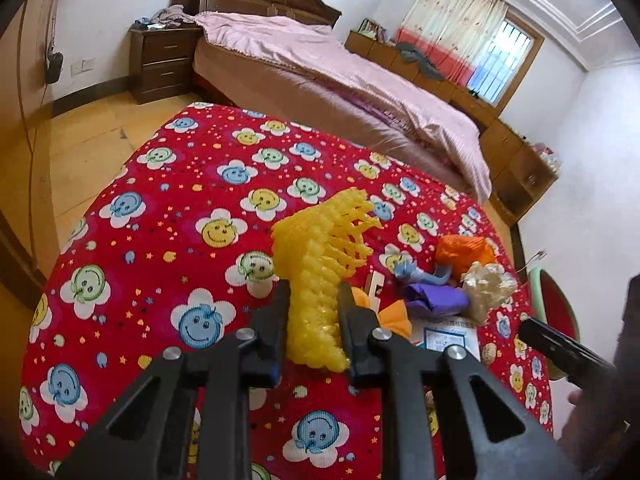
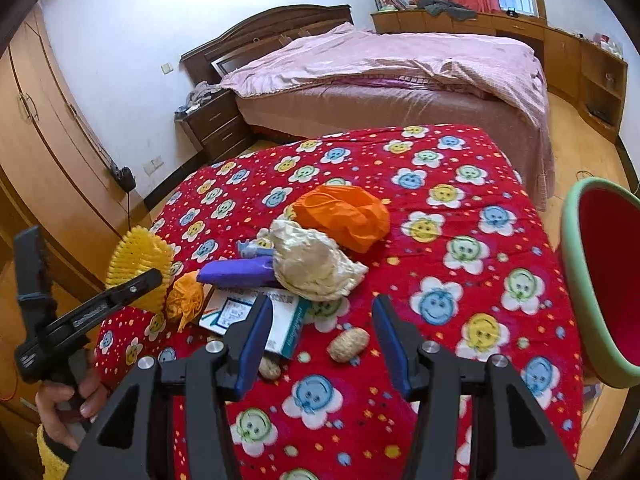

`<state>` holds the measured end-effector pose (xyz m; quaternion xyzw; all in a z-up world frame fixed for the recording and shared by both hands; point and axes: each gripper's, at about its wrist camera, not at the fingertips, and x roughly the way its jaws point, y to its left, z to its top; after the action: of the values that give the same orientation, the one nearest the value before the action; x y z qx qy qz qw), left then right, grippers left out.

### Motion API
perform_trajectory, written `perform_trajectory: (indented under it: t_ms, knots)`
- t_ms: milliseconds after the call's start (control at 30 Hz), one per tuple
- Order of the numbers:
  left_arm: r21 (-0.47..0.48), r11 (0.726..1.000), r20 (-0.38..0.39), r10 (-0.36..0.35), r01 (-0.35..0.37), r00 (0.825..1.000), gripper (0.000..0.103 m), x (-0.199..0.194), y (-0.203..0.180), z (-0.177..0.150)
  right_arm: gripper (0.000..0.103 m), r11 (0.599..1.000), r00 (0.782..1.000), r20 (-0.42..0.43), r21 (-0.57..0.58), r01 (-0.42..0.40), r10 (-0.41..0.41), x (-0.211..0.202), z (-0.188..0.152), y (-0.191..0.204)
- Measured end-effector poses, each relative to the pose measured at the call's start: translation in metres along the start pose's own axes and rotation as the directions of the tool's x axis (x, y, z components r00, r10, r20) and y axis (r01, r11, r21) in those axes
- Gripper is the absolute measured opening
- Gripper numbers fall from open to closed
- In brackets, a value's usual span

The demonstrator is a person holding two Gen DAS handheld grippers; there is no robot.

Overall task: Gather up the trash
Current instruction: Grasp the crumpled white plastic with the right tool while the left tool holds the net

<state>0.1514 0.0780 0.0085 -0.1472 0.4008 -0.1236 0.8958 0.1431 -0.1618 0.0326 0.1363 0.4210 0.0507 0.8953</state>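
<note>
My left gripper is shut on a yellow foam fruit net and holds it above the red smiley-flower cloth. In the right wrist view the net shows at the left, clamped in that gripper. My right gripper is open and empty above the trash pile: an orange bag, a crumpled cream wrapper, a purple wrapper, a small orange scrap, a white medicine box and two peanut shells. The pile also shows in the left wrist view.
A red bin with a green rim stands to the right of the table. Behind the table is a bed with a pink quilt, a nightstand, a wardrobe on the left and low cabinets under the window.
</note>
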Motion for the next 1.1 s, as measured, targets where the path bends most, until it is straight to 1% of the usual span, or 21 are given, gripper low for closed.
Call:
perform_trajectory:
  t_ms: [133, 200, 333, 433, 467, 500, 567, 600, 767, 933, 1100]
  knots:
    - [-0.006, 1.000, 0.003, -0.024, 0.024, 1.000, 0.022, 0.002, 0.007, 0.002, 0.057, 1.000, 1.000, -0.004, -0.006, 0.002, -0.002, 0.016, 0.009, 0.010]
    - [-0.008, 0.999, -0.004, -0.038, 0.038, 0.999, 0.022, 0.004, 0.010, 0.003, 0.064, 1.000, 1.000, -0.001, -0.006, 0.015, -0.015, 0.022, 0.013, 0.015]
    - [0.002, 0.998, -0.023, -0.056, 0.056, 0.998, 0.022, 0.008, 0.013, 0.004, 0.064, 0.999, 0.999, -0.008, 0.009, 0.039, -0.039, 0.040, 0.021, 0.017]
    - [0.006, 0.998, -0.038, -0.062, 0.062, 0.997, 0.022, 0.013, 0.014, 0.004, 0.064, 0.999, 0.999, -0.027, 0.043, 0.029, -0.028, 0.052, 0.023, 0.013]
    - [0.006, 0.998, -0.039, -0.065, 0.065, 0.997, 0.022, 0.013, 0.015, 0.004, 0.061, 0.998, 0.999, -0.031, 0.050, 0.031, -0.030, 0.055, 0.023, 0.013]
    - [0.006, 0.998, -0.038, -0.068, 0.068, 0.997, 0.022, 0.013, 0.015, 0.004, 0.050, 0.998, 0.999, -0.033, 0.053, 0.037, -0.036, 0.057, 0.023, 0.012]
    - [0.006, 0.997, -0.032, -0.072, 0.072, 0.997, 0.022, 0.012, 0.015, 0.004, 0.038, 0.997, 0.998, -0.032, 0.053, 0.053, -0.051, 0.060, 0.022, 0.010]
    - [0.004, 0.997, -0.027, -0.073, 0.073, 0.997, 0.022, 0.010, 0.014, 0.003, 0.034, 0.997, 0.998, -0.031, 0.054, 0.049, -0.047, 0.060, 0.021, 0.010]
    - [0.001, 0.997, -0.007, -0.077, 0.077, 0.997, 0.022, -0.001, 0.010, 0.001, 0.029, 0.999, 0.999, -0.017, 0.033, 0.034, -0.033, 0.051, 0.019, 0.011]
    - [0.019, 0.997, 0.011, -0.074, 0.073, 0.997, 0.022, -0.014, -0.004, -0.001, 0.029, 0.999, 1.000, 0.020, 0.040, 0.007, -0.008, 0.032, 0.014, 0.010]
    - [0.033, 0.996, 0.013, -0.085, 0.085, 0.996, 0.022, -0.024, -0.021, -0.006, 0.029, 0.999, 0.999, 0.053, 0.040, -0.005, 0.003, 0.010, 0.006, 0.005]
